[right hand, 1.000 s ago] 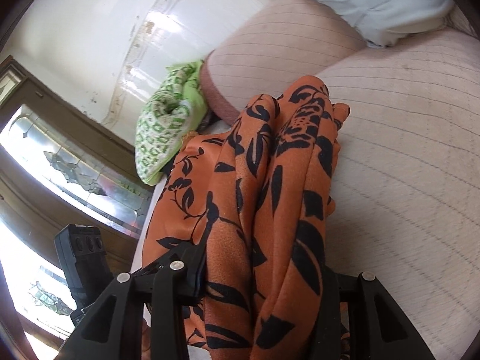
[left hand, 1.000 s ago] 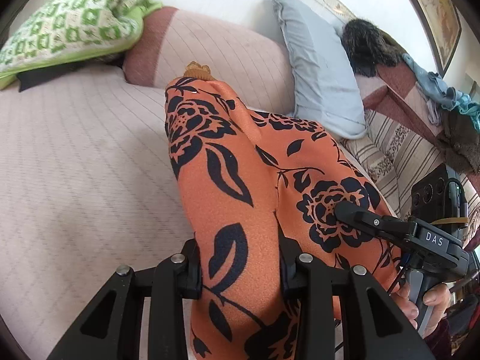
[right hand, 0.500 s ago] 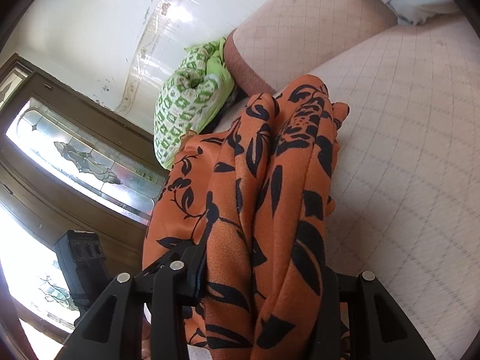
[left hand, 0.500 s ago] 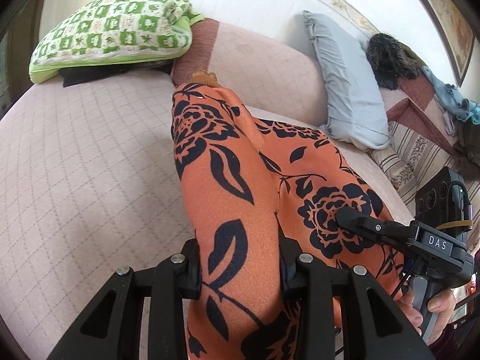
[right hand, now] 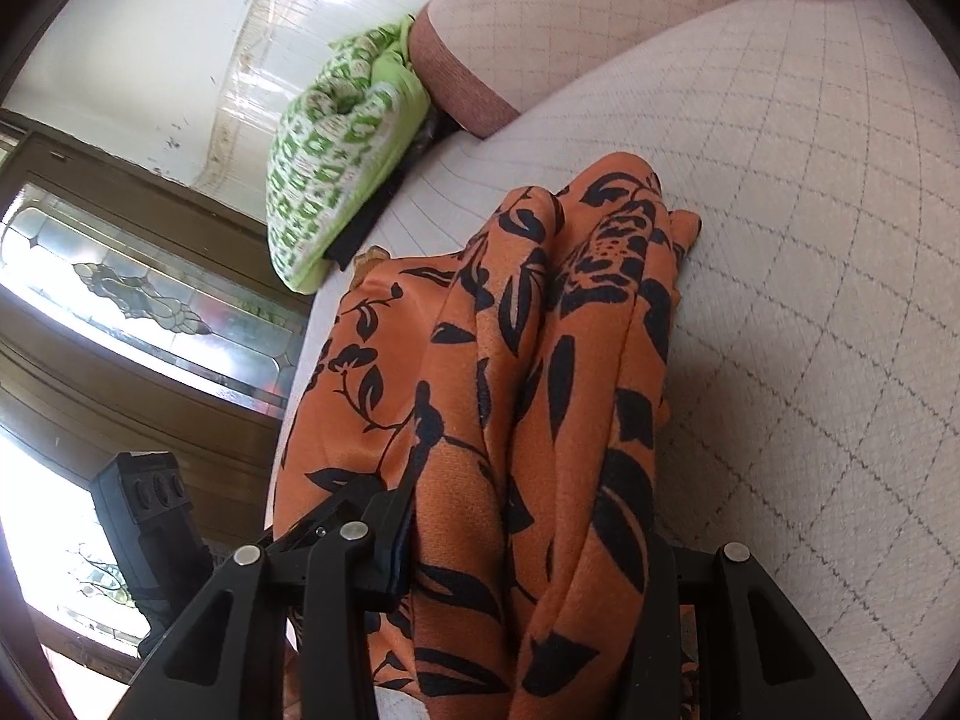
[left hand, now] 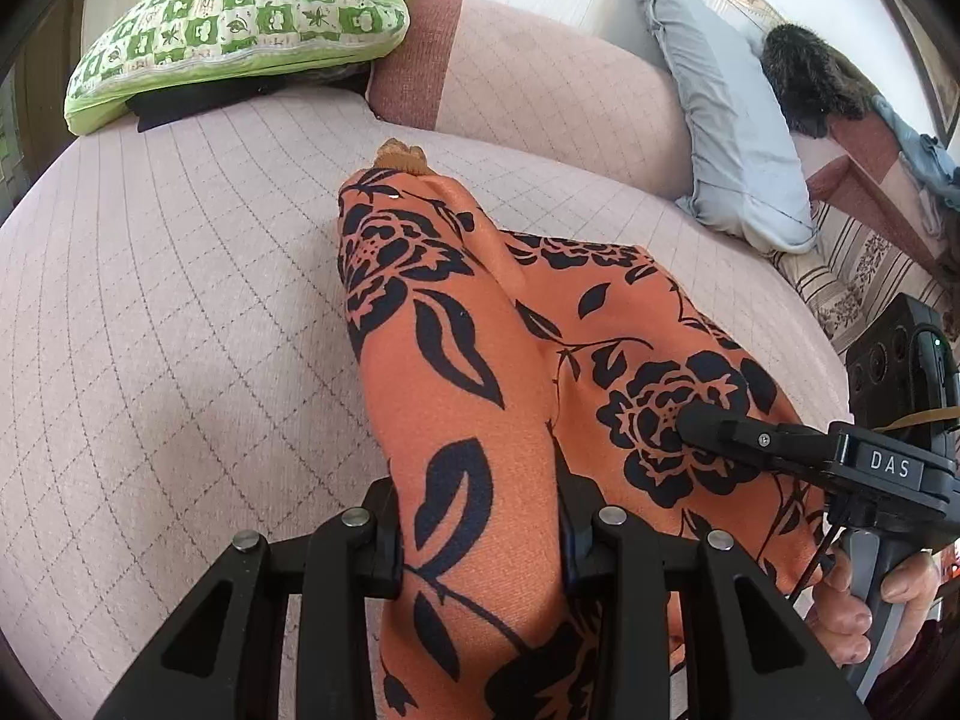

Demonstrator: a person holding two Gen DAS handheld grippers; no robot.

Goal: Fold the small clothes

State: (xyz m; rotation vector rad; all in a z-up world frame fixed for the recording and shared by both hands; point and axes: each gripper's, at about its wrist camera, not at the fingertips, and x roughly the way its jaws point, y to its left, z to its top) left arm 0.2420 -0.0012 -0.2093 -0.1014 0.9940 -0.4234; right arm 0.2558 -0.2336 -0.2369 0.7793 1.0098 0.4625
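Left tool and right tool each clenched on the orange floral garment.
At left a green checked pillow; the garment hangs from both tools, bunched, its far end touching the quilted pink bed; right, a grey pillow.

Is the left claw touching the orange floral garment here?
Touching. The left wrist view shows the left claw with both pads pressed against a bunched fold of the orange floral garment.

Pink quilted bed, orange floral garment, green checked pillow, grey pillow
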